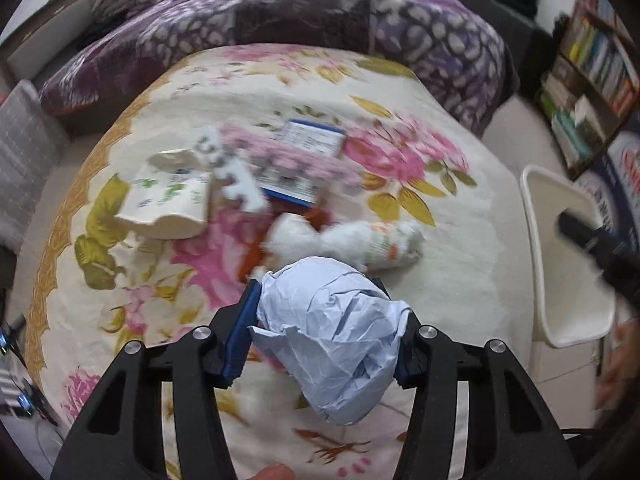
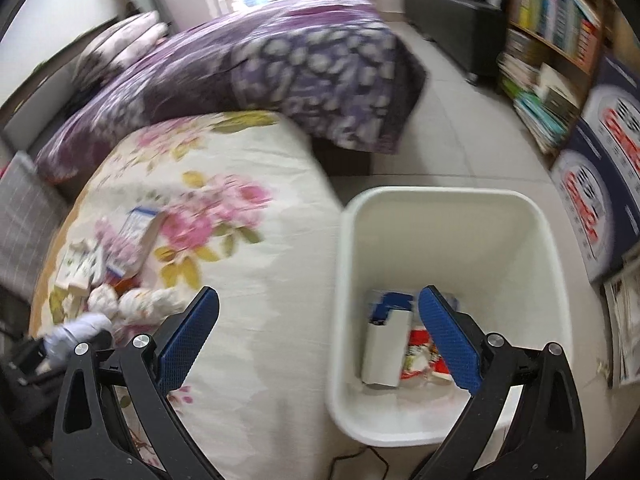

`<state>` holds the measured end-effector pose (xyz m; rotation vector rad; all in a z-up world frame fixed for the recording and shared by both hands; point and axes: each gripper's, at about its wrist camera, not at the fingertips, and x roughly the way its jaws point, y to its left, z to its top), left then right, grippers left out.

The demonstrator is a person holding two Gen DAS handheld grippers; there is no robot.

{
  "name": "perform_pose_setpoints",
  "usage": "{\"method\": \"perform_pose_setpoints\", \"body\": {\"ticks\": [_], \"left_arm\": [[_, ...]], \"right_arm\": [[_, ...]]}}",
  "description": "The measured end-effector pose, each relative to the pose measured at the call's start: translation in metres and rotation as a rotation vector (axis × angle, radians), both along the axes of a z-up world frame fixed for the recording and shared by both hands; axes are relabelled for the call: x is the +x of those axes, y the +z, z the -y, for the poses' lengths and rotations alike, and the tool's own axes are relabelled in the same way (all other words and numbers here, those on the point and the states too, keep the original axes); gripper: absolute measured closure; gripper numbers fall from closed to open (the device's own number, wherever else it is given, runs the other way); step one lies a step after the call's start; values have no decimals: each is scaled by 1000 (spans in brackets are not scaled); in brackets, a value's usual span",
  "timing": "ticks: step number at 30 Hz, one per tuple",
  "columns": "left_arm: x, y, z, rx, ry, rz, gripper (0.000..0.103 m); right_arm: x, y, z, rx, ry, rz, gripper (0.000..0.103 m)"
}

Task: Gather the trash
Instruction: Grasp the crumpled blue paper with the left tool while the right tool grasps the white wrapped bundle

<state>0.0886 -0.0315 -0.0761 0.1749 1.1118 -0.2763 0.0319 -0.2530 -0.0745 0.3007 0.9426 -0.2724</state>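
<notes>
While the left gripper [image 1: 326, 332] clamps a crumpled ball of pale blue paper [image 1: 336, 340] between its blue pads, the job looks to be at the carry stage: one piece picked off the bed [image 1: 460, 248] and due for the white bin [image 2: 448, 216]. That bin stands on the tiled floor just beside the bed's edge, open-topped, and in the left view only its rim shows at the far right. The paper bulges out past both fingers, so my guess is the hold is soft rather than firm; the next move calls for swinging it sideways off the mattress, getting well over the bin's mouth, then letting go.

The right gripper [image 2: 320, 336] hangs with its jaws spread wide and nothing in them, one finger over the bed beside the bin and the other above the bin itself. It could crowd the drop if it stays there. Inside the bin lie a white and blue carton [image 2: 386, 344] and a red wrapper [image 2: 420, 352].

Farther from the bin, on the flowered cover, more rubbish waits: a torn white box [image 1: 168, 200], a blue-edged flat box [image 1: 312, 140], white wadded tissue [image 1: 296, 236] and a rolled white wrapper [image 1: 388, 244]. A purple quilt [image 1: 300, 12] is heaped beyond them.
</notes>
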Motion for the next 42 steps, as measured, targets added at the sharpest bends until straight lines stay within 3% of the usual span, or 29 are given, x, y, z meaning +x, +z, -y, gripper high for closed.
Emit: {"method": "perform_pose_setpoints", "body": {"ticks": [6,11,17,21,23,25,26,28,34,42], "left_arm": [[10,26,-49,-91,98,24,49],[17,37,-77,-142,151,24,49],[19,39,-96,-171,175,19,49],[22,38,-107,-180,189,13,49],[23,37,-112,-185,201,9,49],[25,35,-117,-190,210,3,49],[25,35,-118,-193,214,0,49],[26,34,-122,-195,225,-1,49],[28,35,-130,-199,266,20,49],[23,50,-124,-154,292,149,49]], "right_arm": [[25,-8,-60,-50,221,3,7],[38,-17,-117,-142,475,8,7],[48,-30,-155,-241,625,-19,7],[56,-39,-160,-252,631,-49,9],[62,-44,-160,-245,631,-66,17],[66,-50,-159,-244,632,-102,39],[66,-53,-160,-253,625,-109,40],[68,-51,-158,-241,600,-107,54],[69,-35,-140,-105,487,-63,58],[56,8,-135,-66,376,97,58]]}}
